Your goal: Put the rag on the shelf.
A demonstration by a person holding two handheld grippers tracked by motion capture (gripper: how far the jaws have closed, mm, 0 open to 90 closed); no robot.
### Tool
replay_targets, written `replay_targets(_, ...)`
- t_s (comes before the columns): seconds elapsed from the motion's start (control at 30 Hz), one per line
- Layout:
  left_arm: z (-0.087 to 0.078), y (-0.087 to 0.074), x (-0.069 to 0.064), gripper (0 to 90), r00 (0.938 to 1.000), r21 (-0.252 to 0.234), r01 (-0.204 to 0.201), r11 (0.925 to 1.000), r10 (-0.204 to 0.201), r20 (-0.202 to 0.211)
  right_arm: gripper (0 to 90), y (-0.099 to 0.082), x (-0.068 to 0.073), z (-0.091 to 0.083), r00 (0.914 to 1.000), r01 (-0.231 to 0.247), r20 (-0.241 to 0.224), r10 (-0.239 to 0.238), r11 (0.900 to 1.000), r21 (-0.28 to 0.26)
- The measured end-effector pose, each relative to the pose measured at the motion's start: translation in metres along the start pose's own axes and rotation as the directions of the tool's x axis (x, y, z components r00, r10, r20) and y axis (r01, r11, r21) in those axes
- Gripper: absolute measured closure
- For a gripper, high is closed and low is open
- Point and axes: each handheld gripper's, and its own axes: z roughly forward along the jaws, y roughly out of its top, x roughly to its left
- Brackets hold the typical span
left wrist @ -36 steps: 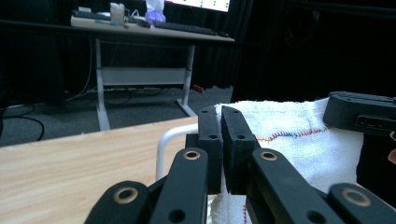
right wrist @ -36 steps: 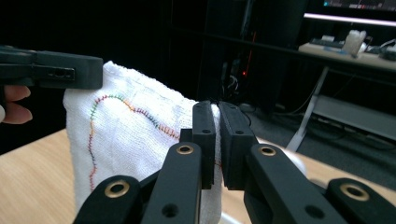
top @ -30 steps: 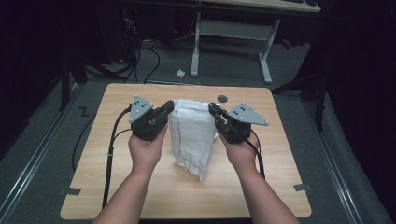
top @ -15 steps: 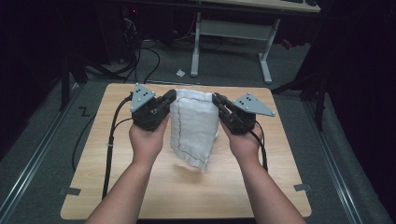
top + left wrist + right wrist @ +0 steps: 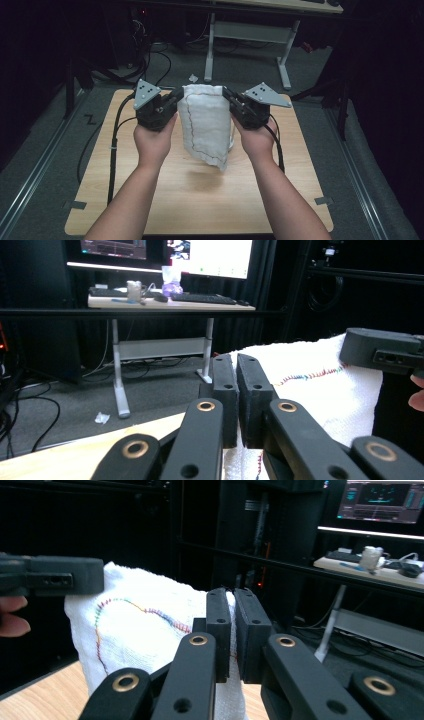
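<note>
The towel (image 5: 207,125) hangs in the air over the middle of the table (image 5: 200,200), held up by its two top corners and folded double; its lower end hangs free above the wood, not touching it; a thin line of coloured stitching runs along its edge. The left gripper (image 5: 176,99) is clamped on the towel's top left corner, its jaws pressed together on the cloth; in the left gripper view (image 5: 236,371) the two black pads stand almost flush with white fabric pinched between them. The right gripper (image 5: 229,98) is clamped on the top right corner in the same way; the right gripper view (image 5: 232,609) shows cloth caught between its closed pads. Both grippers sit level with each other toward the far edge of the table, with the towel's top edge stretched between them. A hand grips each gripper from below; both forearms enter from the near edge. A desk (image 5: 280,10) stands beyond the far edge, on the floor.
</note>
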Motion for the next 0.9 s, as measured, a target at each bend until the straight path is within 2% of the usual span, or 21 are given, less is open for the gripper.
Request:
replay_targets(0.17, -0.017, -0.003, 0.009, 87.7, 0.9998, -0.012, 0.005, 0.9999, -0.005, -0.021, 86.5, 0.008, 0.020, 0.011, 0.9989, 0.028, -0.037, -0.028, 0.9996, -0.006)
replay_targets(0.33, -0.031, -0.002, 0.013, 87.7, 0.9993, -0.026, -0.012, 0.9996, 0.011, -0.035, 86.4, 0.023, 0.040, 0.024, 0.9958, 0.040, -0.082, -0.042, 0.9990, -0.020)
replay_targets(0.47, -0.026, 0.000, 0.021, 87.6, 0.9987, -0.027, -0.010, 0.9996, 0.008, -0.050, 86.4, 0.039, 0.044, 0.037, 0.9950, 0.048, -0.086, -0.051, 0.9982, -0.037)
replay_targets(0.53, -0.013, 0.000, 0.026, 87.6, 0.9983, -0.021, 0.003, 0.9998, -0.004, -0.058, 86.4, 0.044, 0.039, 0.043, 0.9957, 0.062, -0.066, -0.065, 0.9970, -0.045)
replay_targets(0.63, 0.018, -0.002, 0.030, 87.5, 0.9980, 0.013, 0.014, 0.9998, -0.013, -0.062, 86.5, 0.043, 0.020, 0.057, 0.9979, 0.051, -0.038, -0.052, 0.9982, -0.033)
replay_targets(0.8, 0.073, -0.017, 0.028, 86.9, 0.9977, 0.098, 0.026, 0.9949, -0.019, -0.065, 86.4, 0.016, -0.028, 0.084, 0.9998, 0.020, 0.009, -0.020, 0.9982, 0.057)
replay_targets(0.9, 0.096, -0.026, 0.031, 86.2, 0.9968, 0.138, 0.054, 0.9890, -0.045, -0.066, 86.4, -0.003, -0.053, 0.093, 0.9993, -0.007, 0.037, 0.003, 0.9942, 0.107)
